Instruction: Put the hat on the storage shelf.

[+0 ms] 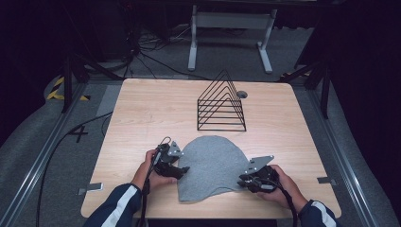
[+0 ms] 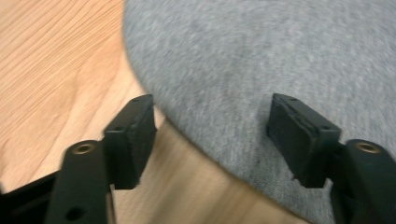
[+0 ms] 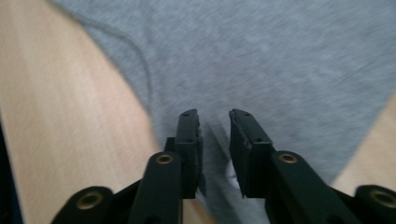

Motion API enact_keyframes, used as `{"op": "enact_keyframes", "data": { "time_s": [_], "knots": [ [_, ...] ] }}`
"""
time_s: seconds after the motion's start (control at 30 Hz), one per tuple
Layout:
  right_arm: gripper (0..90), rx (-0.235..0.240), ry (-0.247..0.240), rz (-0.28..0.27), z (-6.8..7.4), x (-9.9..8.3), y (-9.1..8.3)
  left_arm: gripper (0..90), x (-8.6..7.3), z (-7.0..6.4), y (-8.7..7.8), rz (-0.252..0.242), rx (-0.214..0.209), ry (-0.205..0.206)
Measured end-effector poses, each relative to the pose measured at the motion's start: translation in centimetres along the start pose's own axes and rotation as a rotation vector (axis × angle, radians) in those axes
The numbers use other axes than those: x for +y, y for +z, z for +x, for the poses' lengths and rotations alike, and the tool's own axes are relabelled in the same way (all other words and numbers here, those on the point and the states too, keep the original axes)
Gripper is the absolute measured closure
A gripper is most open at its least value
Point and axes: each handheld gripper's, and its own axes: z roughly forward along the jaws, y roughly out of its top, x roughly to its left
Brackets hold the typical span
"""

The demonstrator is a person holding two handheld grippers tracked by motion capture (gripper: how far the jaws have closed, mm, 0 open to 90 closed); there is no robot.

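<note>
A grey knit hat (image 1: 210, 165) lies flat on the wooden table (image 1: 142, 118), near its front edge. My left gripper (image 1: 183, 169) is at the hat's left edge. In the left gripper view it (image 2: 212, 135) stands wide open, one jaw over bare wood and the other over the hat (image 2: 261, 60). My right gripper (image 1: 242, 181) is at the hat's lower right edge. In the right gripper view its jaws (image 3: 215, 149) are nearly together, with a fold of the hat (image 3: 261, 60) pinched in the narrow gap.
A black wire rack (image 1: 222, 106) with a triangular outline stands behind the hat, toward the table's far right. A small round hole (image 1: 242, 94) sits in the tabletop beside it. Cables and a white frame (image 1: 231, 28) lie on the floor beyond the table.
</note>
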Motion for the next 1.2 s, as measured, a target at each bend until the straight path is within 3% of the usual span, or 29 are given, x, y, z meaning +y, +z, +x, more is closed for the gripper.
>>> {"op": "enact_keyframes", "data": {
  "time_s": [0.07, 0.17, 0.2, 0.23, 0.33, 0.4, 0.5, 0.53, 0.57, 0.63, 0.77, 0.87, 0.93, 1.0, 1.13, 1.2],
  "knots": [
    [63.8, -0.021, 0.028, -0.049, -1.0, 0.4, -0.4, 27.5, -0.1, 0.4, -0.1, -0.009, 0.024, -0.026],
    [54.7, -0.085, 0.064, -0.097, -3.1, 1.5, -0.5, 26.3, -0.2, 0.8, -0.1, -0.023, 0.019, -0.049],
    [50.4, -0.101, 0.075, -0.103, -3.8, 1.8, -0.3, 25.7, -0.2, 1.2, 0.0, -0.040, 0.022, -0.070],
    [47.6, -0.114, 0.091, -0.105, -4.5, 2.0, 0.0, 25.7, 0.0, 1.6, 0.0, -0.020, 0.013, -0.080],
    [42.5, -0.121, 0.147, -0.096, -6.7, 2.7, 1.2, 25.5, 0.3, 2.6, -0.1, -0.080, -0.021, -0.145],
    [39.6, -0.103, 0.170, -0.104, -7.7, 3.1, 1.9, 25.6, 0.5, 3.0, 0.3, -0.057, -0.018, -0.133],
    [42.1, -0.116, 0.170, -0.104, -8.3, 3.6, 2.5, 24.6, 0.6, 3.0, 0.9, -0.050, -0.019, -0.124],
    [36.5, -0.094, 0.167, -0.117, -8.6, 4.1, 3.1, 24.7, 0.7, 2.9, 1.0, -0.044, -0.015, -0.116],
    [36.5, -0.094, 0.167, -0.117, -8.6, 4.1, 3.1, 24.7, 0.8, 2.9, 1.0, -0.042, -0.010, -0.115],
    [35.1, -0.098, 0.180, -0.114, -8.9, 4.4, 3.7, 24.6, 0.9, 2.4, 1.3, -0.033, 0.015, -0.066],
    [30.6, -0.130, 0.182, -0.042, -9.1, 4.3, 5.0, 23.4, 1.2, 2.3, 1.5, -0.021, 0.012, -0.050],
    [38.1, -0.104, 0.195, -0.052, -9.4, 4.0, 4.9, 25.1, 1.5, 2.3, 1.5, -0.003, 0.005, -0.038],
    [50.2, -0.085, 0.179, -0.041, -9.3, 4.0, 4.5, 26.7, 1.9, 2.4, 1.4, 0.024, -0.008, -0.028],
    [57.4, -0.081, 0.166, -0.052, -9.0, 4.1, 4.7, 34.5, 2.2, 2.3, 1.5, 0.027, -0.016, -0.020],
    [69.7, -0.092, 0.196, -0.055, -8.9, 4.6, 4.9, 48.4, 2.6, 2.8, 1.4, 0.036, -0.018, -0.026],
    [76.9, -0.074, 0.219, -0.060, -9.0, 4.6, 4.9, 57.1, 2.8, 3.1, 1.6, 0.027, -0.028, -0.030]
  ]
}}
